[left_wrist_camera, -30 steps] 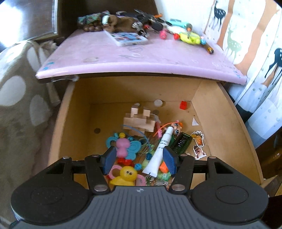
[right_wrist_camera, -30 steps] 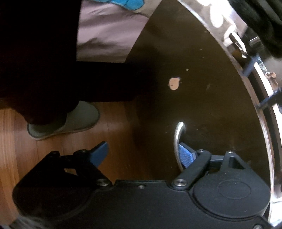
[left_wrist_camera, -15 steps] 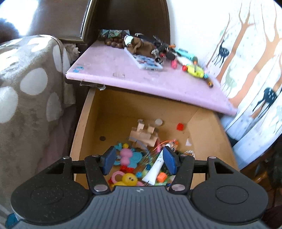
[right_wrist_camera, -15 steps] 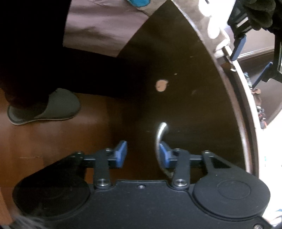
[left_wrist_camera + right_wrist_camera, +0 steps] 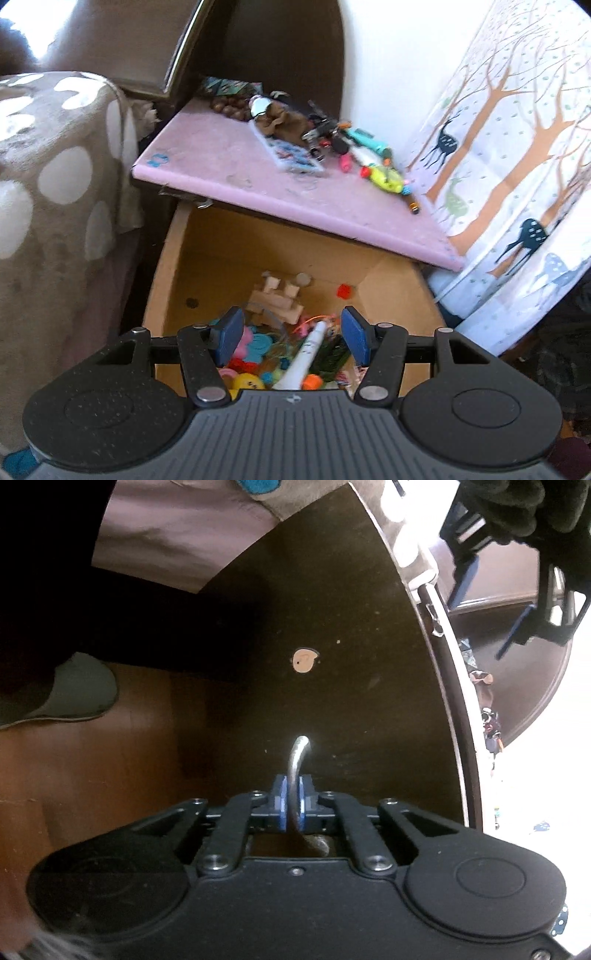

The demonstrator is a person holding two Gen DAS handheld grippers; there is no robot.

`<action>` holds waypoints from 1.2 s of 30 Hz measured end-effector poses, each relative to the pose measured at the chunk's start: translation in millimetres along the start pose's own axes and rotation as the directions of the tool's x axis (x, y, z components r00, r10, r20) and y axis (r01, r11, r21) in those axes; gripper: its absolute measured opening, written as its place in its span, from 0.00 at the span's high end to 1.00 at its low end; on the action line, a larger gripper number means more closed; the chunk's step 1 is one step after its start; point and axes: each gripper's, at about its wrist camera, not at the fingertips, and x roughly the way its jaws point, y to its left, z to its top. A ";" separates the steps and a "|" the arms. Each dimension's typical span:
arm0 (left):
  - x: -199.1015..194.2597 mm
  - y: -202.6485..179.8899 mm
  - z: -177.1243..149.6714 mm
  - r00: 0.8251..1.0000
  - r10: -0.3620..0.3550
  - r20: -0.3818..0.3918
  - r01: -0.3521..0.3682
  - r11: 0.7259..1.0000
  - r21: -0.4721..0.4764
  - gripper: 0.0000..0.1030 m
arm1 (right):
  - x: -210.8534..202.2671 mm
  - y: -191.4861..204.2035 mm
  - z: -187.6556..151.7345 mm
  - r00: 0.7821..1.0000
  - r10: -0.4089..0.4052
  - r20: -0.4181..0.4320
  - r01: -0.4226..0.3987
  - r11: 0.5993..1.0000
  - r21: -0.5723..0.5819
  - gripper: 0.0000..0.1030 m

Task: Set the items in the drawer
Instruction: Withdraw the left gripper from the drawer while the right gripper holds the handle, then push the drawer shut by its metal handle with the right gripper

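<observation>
The wooden drawer [image 5: 207, 258] stands pulled out under a pink tabletop [image 5: 229, 173]. It holds wooden blocks [image 5: 275, 299], a white marker [image 5: 306, 354], a yellow duck [image 5: 248, 381] and several small toys. My left gripper [image 5: 291, 334] hovers open above the drawer's near end, nothing between its fingers. In the right wrist view my right gripper [image 5: 291, 805] is shut on the silver drawer handle [image 5: 297, 757] of the dark drawer front [image 5: 351, 701]. The left gripper [image 5: 517, 602] shows at the top right there.
Toys, a phone case [image 5: 291, 157] and pens lie in a heap at the back of the pink top. A spotted blanket [image 5: 55, 177] covers furniture on the left. A deer-print curtain [image 5: 509, 155] hangs on the right. A slippered foot [image 5: 70, 690] stands on the wooden floor.
My right gripper closed from wide open onto the drawer handle. The left gripper pulled back and rose, so more of the tabletop and curtain shows.
</observation>
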 end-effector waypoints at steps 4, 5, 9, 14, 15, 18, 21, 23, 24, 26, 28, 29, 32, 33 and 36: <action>-0.5 -6.0 -0.8 1.000 -0.011 0.002 0.010 1.000 0.027 0.45 | -1.6 -6.3 -0.7 1.000 -0.004 -0.003 0.004 1.000 0.028 1.00; -0.3 -7.1 -0.9 1.000 -0.007 0.000 0.007 0.999 0.033 0.45 | -1.0 -9.2 -1.0 1.000 -0.005 -0.008 0.005 0.999 0.042 1.00; 1.7 -7.2 1.0 1.000 -0.006 0.002 0.006 1.000 0.029 0.45 | 12.4 -19.7 -1.8 0.998 -0.050 -0.028 0.052 0.996 0.069 1.00; 4.9 -6.4 0.4 1.000 -0.002 -0.007 0.002 1.000 0.028 0.45 | 43.3 -38.6 4.7 0.997 -0.066 -0.045 0.068 0.996 0.057 1.00; 5.2 -6.2 0.4 1.000 0.000 -0.009 0.000 1.000 0.029 0.45 | 47.4 -40.9 5.1 0.997 -0.067 -0.046 0.069 0.996 0.050 1.00; 4.4 -4.9 1.5 1.000 0.005 -0.004 -0.005 1.000 0.030 0.45 | 58.9 -46.9 6.7 0.997 -0.068 -0.046 0.070 0.997 0.034 1.00; 3.8 -1.2 2.9 1.000 0.011 0.003 -0.011 1.000 0.019 0.45 | 69.1 -49.6 7.3 0.996 -0.074 -0.040 0.075 0.997 0.021 1.00; 4.5 0.6 3.2 1.000 0.016 0.005 -0.016 1.000 0.012 0.45 | 77.1 -52.3 8.1 0.996 -0.083 -0.040 0.083 0.996 0.015 1.00; 5.3 1.4 3.2 1.000 0.017 0.003 -0.017 1.000 0.009 0.45 | 81.6 -54.5 8.7 0.995 -0.085 -0.042 0.086 0.996 0.015 1.00; 7.0 2.2 2.8 1.000 0.021 -0.003 -0.021 1.000 0.007 0.45 | 92.5 -60.0 11.0 0.995 -0.086 -0.054 0.087 0.996 0.022 1.00; 7.8 2.8 2.7 1.000 0.024 -0.006 -0.024 1.000 0.006 0.45 | 101.5 -63.5 14.1 0.994 -0.090 -0.064 0.092 0.995 0.029 1.00; 7.3 3.4 3.2 1.000 0.022 -0.003 -0.022 1.000 0.004 0.45 | 105.1 -65.3 15.9 0.993 -0.090 -0.069 0.093 0.995 0.032 1.00; 6.5 7.1 4.5 1.000 0.027 0.003 -0.027 1.000 -0.008 0.45 | 114.7 -70.4 17.9 0.993 -0.090 -0.077 0.094 0.995 0.045 1.00; 6.5 8.6 4.9 1.000 0.031 0.004 -0.031 0.999 -0.013 0.45 | 117.3 -72.3 18.6 0.993 -0.090 -0.080 0.094 0.994 0.049 1.00; 6.8 12.2 6.1 0.999 0.036 0.006 -0.036 0.999 -0.024 0.45 | 121.8 -82.7 18.2 0.992 -0.079 -0.097 0.085 0.994 0.069 1.00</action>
